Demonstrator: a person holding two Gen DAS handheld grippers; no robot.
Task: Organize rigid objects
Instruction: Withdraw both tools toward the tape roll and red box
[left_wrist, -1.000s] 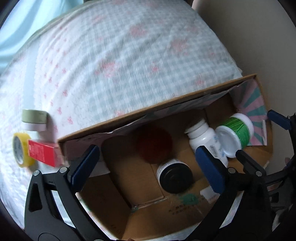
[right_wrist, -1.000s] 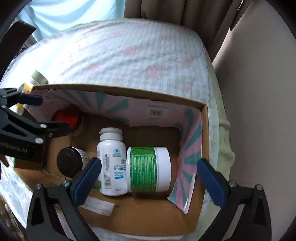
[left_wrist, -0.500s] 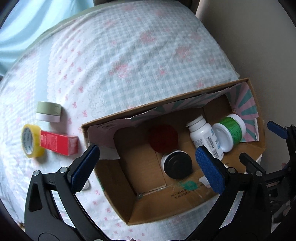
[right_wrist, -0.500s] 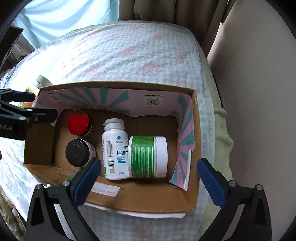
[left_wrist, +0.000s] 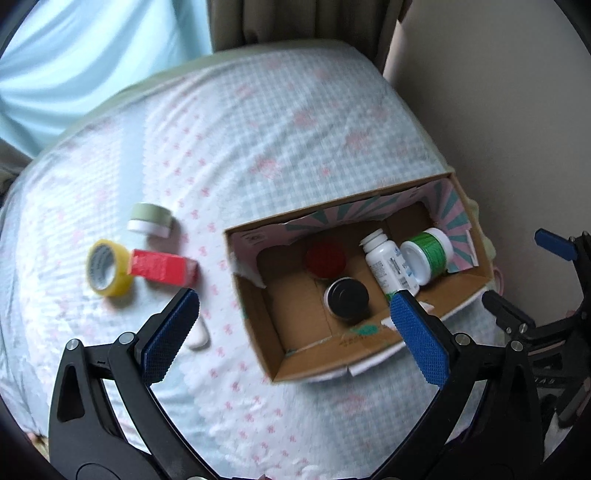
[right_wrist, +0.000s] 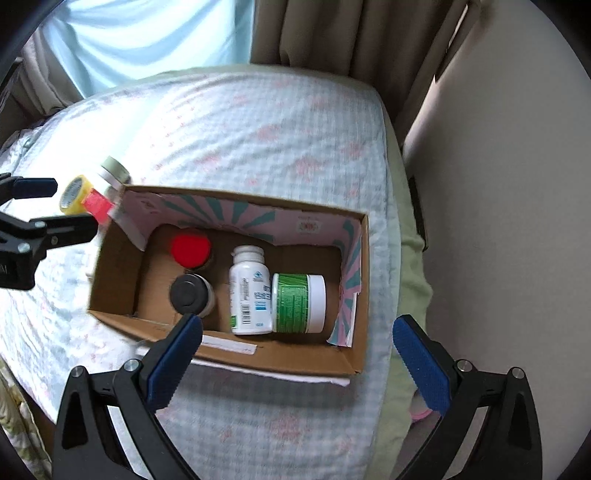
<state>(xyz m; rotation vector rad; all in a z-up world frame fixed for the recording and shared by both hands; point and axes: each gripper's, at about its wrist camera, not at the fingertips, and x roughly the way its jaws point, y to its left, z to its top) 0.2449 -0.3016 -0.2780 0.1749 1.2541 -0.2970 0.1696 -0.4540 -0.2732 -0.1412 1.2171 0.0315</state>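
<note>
An open cardboard box (left_wrist: 258, 321) (right_wrist: 114, 258) sits on a checked cloth. Inside stand a red-lidded jar (left_wrist: 325, 259) (right_wrist: 190, 247) and a black-lidded jar (left_wrist: 347, 298) (right_wrist: 188, 294); a white pill bottle (left_wrist: 388, 262) (right_wrist: 249, 291) and a green-labelled tub (left_wrist: 428, 254) (right_wrist: 297, 302) lie on their sides. Left of the box lie a red carton (left_wrist: 162, 266) (right_wrist: 96, 201), a yellow tape roll (left_wrist: 107, 273) (right_wrist: 74, 189), a pale green jar (left_wrist: 150, 219) (right_wrist: 114, 169) and a small white object (left_wrist: 199, 334). My left gripper (left_wrist: 295, 339) is open and empty above the box's near left corner. My right gripper (right_wrist: 297, 354) is open and empty above its near edge.
The cloth covers a round-edged table or bed (left_wrist: 258, 129). A beige wall (right_wrist: 498, 184) is close on the right, curtains (right_wrist: 332, 33) behind. The right gripper shows at the right edge of the left wrist view (left_wrist: 528, 288), and the left gripper at the left edge of the right wrist view (right_wrist: 51, 206).
Both grippers have risen and pulled back from the box, so more cloth and the loose items at the left come into view. Both stay open; the box contents have not moved.
</note>
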